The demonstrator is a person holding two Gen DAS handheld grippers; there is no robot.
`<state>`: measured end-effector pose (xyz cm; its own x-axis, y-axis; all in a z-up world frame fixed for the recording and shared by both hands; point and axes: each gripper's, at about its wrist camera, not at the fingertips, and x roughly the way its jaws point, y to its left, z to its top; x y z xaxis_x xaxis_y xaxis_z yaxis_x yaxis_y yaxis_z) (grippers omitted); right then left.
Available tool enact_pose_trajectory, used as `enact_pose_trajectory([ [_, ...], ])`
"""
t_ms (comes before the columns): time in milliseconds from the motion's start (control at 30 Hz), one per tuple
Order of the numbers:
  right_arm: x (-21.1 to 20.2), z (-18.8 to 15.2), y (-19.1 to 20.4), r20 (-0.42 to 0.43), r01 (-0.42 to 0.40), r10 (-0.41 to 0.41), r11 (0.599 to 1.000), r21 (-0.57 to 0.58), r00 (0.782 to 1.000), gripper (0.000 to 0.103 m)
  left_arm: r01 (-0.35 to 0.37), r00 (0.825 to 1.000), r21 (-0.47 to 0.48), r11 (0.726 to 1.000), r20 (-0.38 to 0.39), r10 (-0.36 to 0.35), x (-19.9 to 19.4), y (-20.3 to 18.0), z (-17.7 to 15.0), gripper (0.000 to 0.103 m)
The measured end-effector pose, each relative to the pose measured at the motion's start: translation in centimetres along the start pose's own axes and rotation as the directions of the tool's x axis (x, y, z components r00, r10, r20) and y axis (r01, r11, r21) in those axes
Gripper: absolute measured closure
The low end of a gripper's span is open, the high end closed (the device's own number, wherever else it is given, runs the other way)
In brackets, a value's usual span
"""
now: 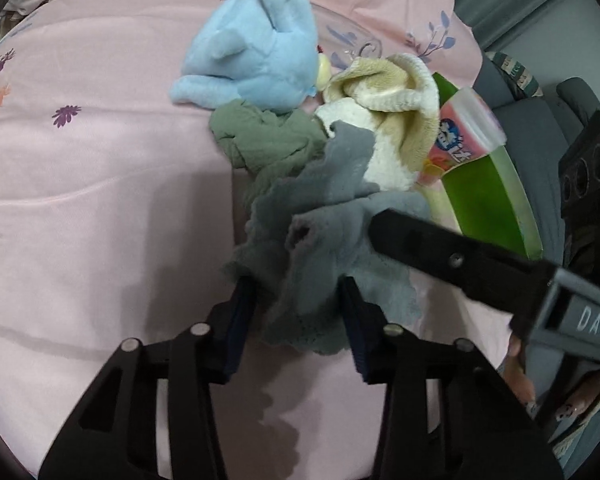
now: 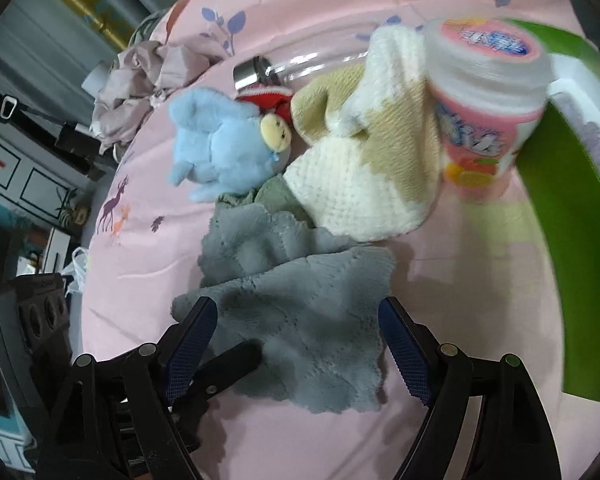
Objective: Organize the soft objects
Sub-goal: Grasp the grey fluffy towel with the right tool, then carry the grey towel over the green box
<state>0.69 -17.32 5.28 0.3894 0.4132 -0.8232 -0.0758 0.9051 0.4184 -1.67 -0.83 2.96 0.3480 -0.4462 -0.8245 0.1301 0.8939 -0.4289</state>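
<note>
Here, rumpled fluffy grey cloth [image 2: 300,312].

Your left gripper [image 1: 298,312] is matte black, with two angular linkage arms per side joined by round silver pins. Its fingers [image 1: 242,320] carry dark blue textured pads. Triangular cut-outs open the black arms lower down.

Your right gripper [image 2: 298,344] has the same build: black arms, silver pins, blue cross-hatched pads [image 2: 404,354]. From the left camera, one of its fingers reads as a flat black bar with a small silver screw, set in a grey bracket marked "DAS" in pale letters. Below that bracket, a patch of skin shows.
</note>
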Motion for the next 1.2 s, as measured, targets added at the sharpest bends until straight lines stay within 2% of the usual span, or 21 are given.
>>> enact_pose_trajectory([
  [133,2.2,-0.3,-0.5,-0.073,-0.047,0.051,0.997,0.055,0.996,0.02,-0.011,1.0,0.023,1.0,-0.002,0.011,0.2,-0.2,-0.1,0.08],
  [200,2.3,-0.4,-0.5,-0.056,-0.041,0.044,0.998,0.051,0.997,0.024,-0.011,1.0,0.029,1.0,0.001,0.011,0.3,-0.3,-0.2,0.082],
  [267,2.6,-0.5,-0.2,-0.044,-0.054,0.056,0.997,0.047,0.997,0.035,-0.008,1.0,0.042,0.999,0.003,0.008,0.4,-0.5,-0.2,0.086],
  [333,2.9,-0.7,-0.1,-0.033,-0.049,0.05,0.998,0.042,0.998,0.039,-0.02,1.0,0.056,0.998,0.007,0.02,0.5,-0.9,-0.2,0.088],
  [367,2.9,-0.7,0.2,-0.028,-0.043,0.043,0.999,0.027,0.999,0.049,-0.022,1.0,0.071,0.997,0.011,0.022,0.5,-1.2,-0.1,0.089],
  [400,2.9,-0.8,0.3,-0.028,-0.043,0.044,0.999,0.017,0.999,0.052,-0.018,1.0,0.085,0.996,0.015,0.017,0.5,-1.5,0.0,0.089],
  [467,2.9,-0.9,0.1,-0.029,-0.077,0.078,0.996,0.033,0.996,0.064,-0.029,0.999,0.094,0.995,0.018,0.028,0.6,-1.9,0.0,0.09],
  [533,2.9,-0.9,-0.2,-0.036,-0.122,0.125,0.991,0.059,0.992,0.07,-0.035,0.999,0.103,0.994,0.023,0.033,0.7,-2.3,0.2,0.09],
  [633,2.1,-1.0,-0.1,-0.009,-0.149,0.149,0.987,0.059,0.989,0.071,-0.037,0.998,0.125,0.991,0.053,0.03,-0.2,-3.1,0.3,0.09],
  [833,-1.5,-1.1,1.9,0.11,-0.112,0.116,0.993,-0.039,0.987,0.071,-0.044,0.99,0.175,0.984,0.139,0.02,-2.7,-4.7,0.7,0.091],
  [1067,-7.5,-0.2,4.3,0.244,-0.06,0.101,0.984,-0.167,0.965,0.071,-0.058,0.963,0.241,0.969,0.269,-0.009,-6.9,-8.2,1.4,0.091],
  [1200,-11.6,0.6,4.9,0.334,-0.009,0.072,0.982,-0.187,0.94,0.071,-0.024,0.943,0.298,0.954,0.323,-0.077,-9.2,-10.6,2.5,0.091],
])
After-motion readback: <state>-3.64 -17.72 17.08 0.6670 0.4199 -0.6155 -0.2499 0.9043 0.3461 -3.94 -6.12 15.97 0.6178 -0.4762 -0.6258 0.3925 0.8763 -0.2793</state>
